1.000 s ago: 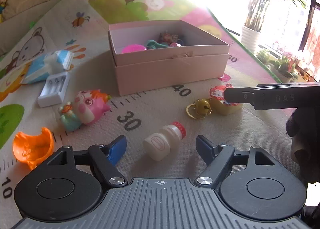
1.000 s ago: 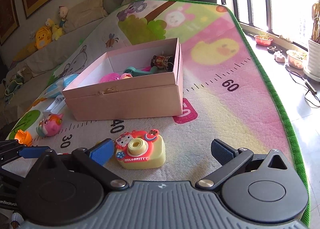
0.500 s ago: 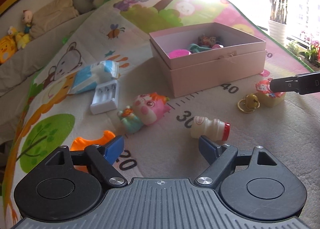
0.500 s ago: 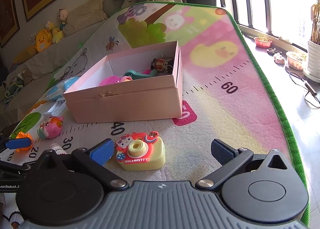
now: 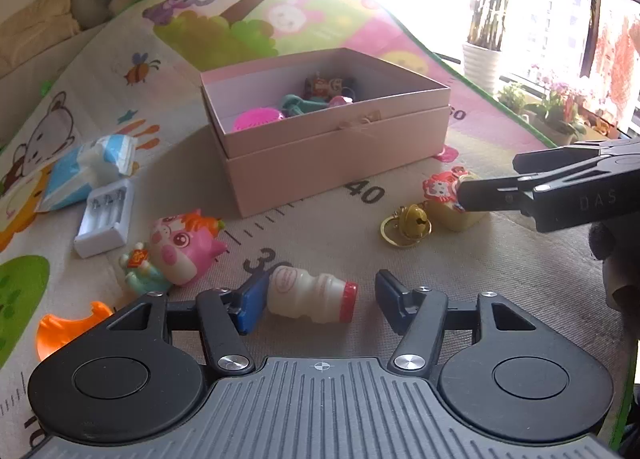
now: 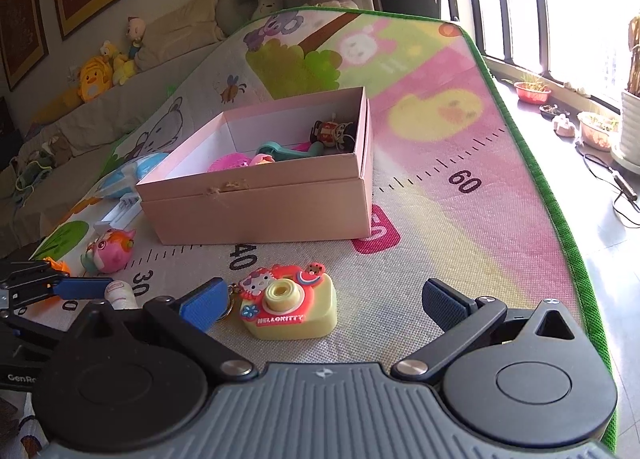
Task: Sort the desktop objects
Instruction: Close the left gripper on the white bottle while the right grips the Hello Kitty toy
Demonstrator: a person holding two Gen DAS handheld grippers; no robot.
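A small white bottle with a red cap point(image 5: 310, 296) lies crosswise on the play mat between the fingers of my left gripper point(image 5: 321, 302). The jaws are closing: the left blue pad point(image 5: 251, 305) is at the bottle's base, and the right pad stands clear of the cap. My right gripper point(image 6: 324, 305) is open around a yellow and red toy camera point(image 6: 290, 311), which sits nearer its left pad point(image 6: 204, 303). The open pink box point(image 5: 340, 151), holding several toys, stands just beyond.
On the mat to the left lie a pink cat figure point(image 5: 180, 255), a white battery charger point(image 5: 104, 219), a blue and white packet point(image 5: 92, 167) and an orange piece point(image 5: 68, 331). A gold bell point(image 5: 412, 223) sits beside the camera. The mat's green edge point(image 6: 560, 239) runs along the right.
The left gripper swung off to the left and came back, and the bottle now lies crosswise between its narrower jaws. The right gripper has stayed around the toy camera.
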